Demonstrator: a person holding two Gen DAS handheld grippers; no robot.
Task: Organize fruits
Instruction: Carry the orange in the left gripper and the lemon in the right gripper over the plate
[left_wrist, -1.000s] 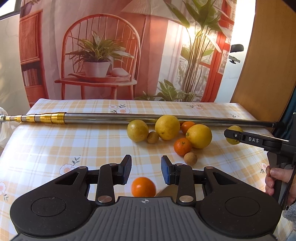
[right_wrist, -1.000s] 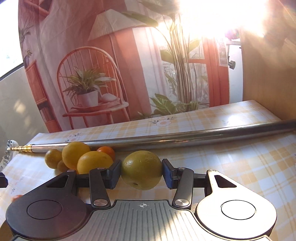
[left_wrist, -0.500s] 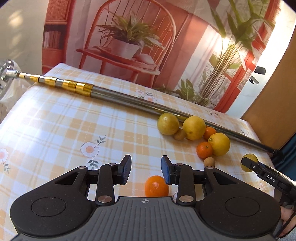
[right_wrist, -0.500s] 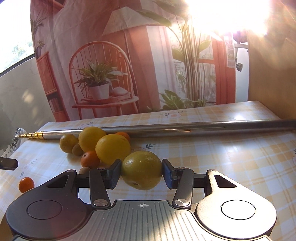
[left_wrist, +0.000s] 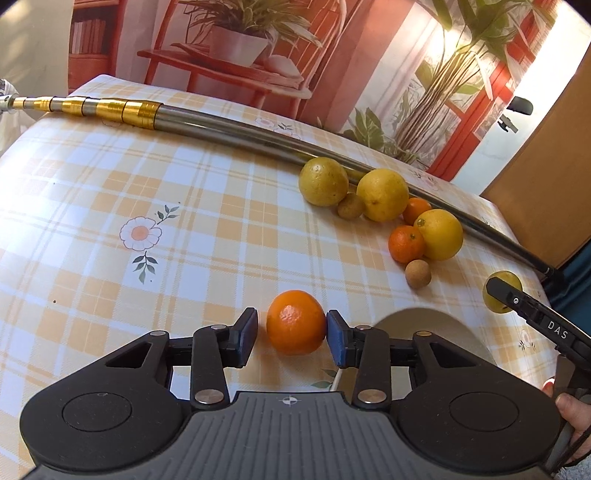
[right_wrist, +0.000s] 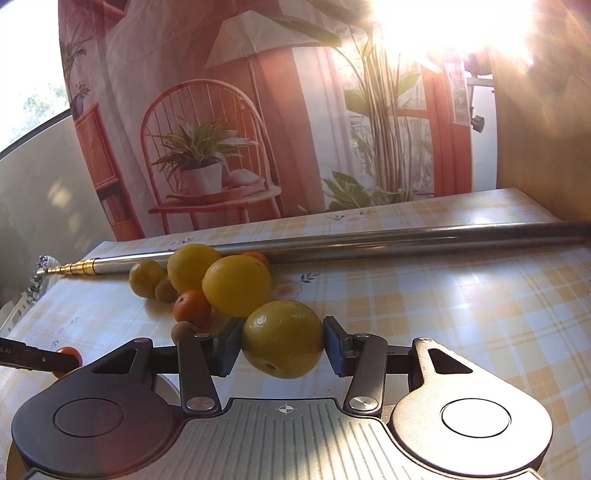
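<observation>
Mandarin (left_wrist: 296, 322) sits on the checked tablecloth (left_wrist: 207, 236) directly between the fingers of the left gripper (left_wrist: 291, 334), slightly off-centre: its right side touches or nearly touches the blue right pad (left_wrist: 335, 344), while a clear gap shows before the left pad (left_wrist: 246, 336). Jaws stand partly apart, not yet clamped. The fruit is round, so no long axis matters; the fingers straddle it level with its middle.

Right gripper (right_wrist: 282, 341) is closed on a yellow-green lemon (right_wrist: 282, 339), both pads pressed against its sides, and the lemon appears to be held above the cloth. In the left view the same lemon (left_wrist: 499, 291) shows at the far right, behind the right tool's finger.

Fruit cluster lies ahead and to the right of the left gripper, against the telescopic metal pole (left_wrist: 236, 125): two lemons (left_wrist: 323, 181) and (left_wrist: 382, 194), a third lemon (left_wrist: 439, 234), two mandarins (left_wrist: 406, 243) and (left_wrist: 416, 210), and two small brown fruits (left_wrist: 351, 206) and (left_wrist: 418, 273), kind unclear. From the right gripper the cluster lies just ahead and left, the nearest lemon (right_wrist: 236, 286) close behind the held one.

Judgement: the left tool is the nearer, in fact the only one placed, for the lone mandarin; closing the jaws should take it. The uneven gap may nudge the fruit leftward as the pads close.
</observation>
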